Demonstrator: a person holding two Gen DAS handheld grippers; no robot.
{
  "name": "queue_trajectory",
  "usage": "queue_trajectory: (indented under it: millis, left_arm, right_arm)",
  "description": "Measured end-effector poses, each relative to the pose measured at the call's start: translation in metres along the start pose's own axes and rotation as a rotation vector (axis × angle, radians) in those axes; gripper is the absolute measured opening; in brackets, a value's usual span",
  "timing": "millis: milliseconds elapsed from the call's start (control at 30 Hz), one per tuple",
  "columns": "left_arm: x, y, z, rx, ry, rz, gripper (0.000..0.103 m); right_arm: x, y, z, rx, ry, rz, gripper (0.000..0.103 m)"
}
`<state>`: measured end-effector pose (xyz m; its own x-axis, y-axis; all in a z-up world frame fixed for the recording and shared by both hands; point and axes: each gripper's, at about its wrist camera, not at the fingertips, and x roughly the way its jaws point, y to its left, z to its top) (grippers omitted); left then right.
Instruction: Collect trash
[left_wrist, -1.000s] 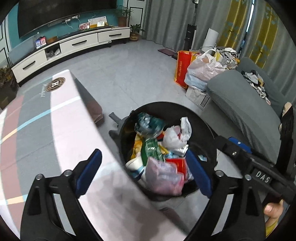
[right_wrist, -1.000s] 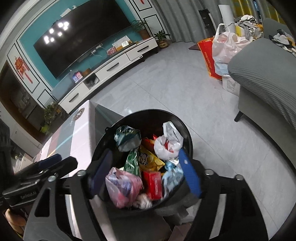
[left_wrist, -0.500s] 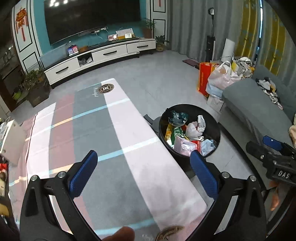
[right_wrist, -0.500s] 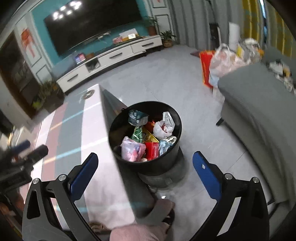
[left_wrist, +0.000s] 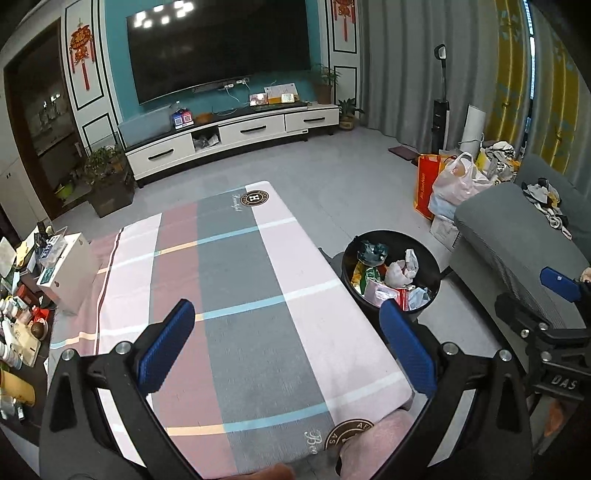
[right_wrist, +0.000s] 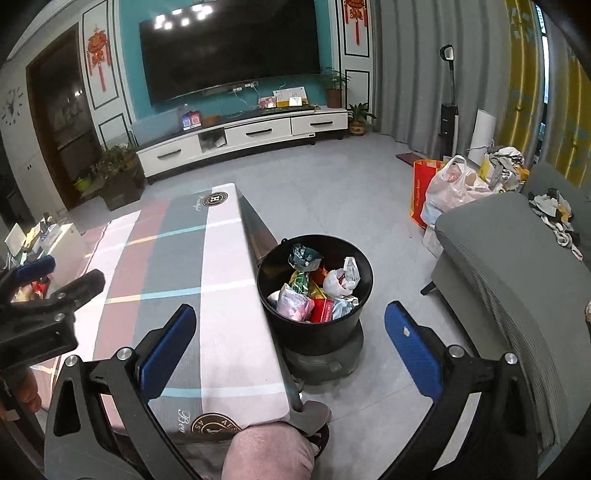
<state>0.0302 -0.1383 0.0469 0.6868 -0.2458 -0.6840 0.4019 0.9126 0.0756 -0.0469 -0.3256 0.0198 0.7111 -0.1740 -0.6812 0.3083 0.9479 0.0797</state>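
Your left gripper: jaws spread wide, just opened, empty, above the table. Your right gripper: likewise wide and empty. Trash bin: full, on the floor against the table's right edge.

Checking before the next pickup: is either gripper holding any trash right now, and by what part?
Nothing is held. The left gripper and right gripper both stand wide open with nothing between the blue pads; the wrappers lie in the round black bin.
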Motion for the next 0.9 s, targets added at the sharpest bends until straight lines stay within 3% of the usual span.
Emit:
queue_trajectory:
  millis: [200,900]
  left_arm:
    - [0.0,-0.004,-0.006,0.01,0.007,0.012,0.1]
    - [0.004,-0.01,-0.01,0.023,0.012,0.017,0.1]
  right_arm:
    - [0.011,-0.001,-0.008,0.02,0.04,-0.032,0.1]
    - [0.016,-0.003,-0.011,0.033,0.04,-0.041,0.1]
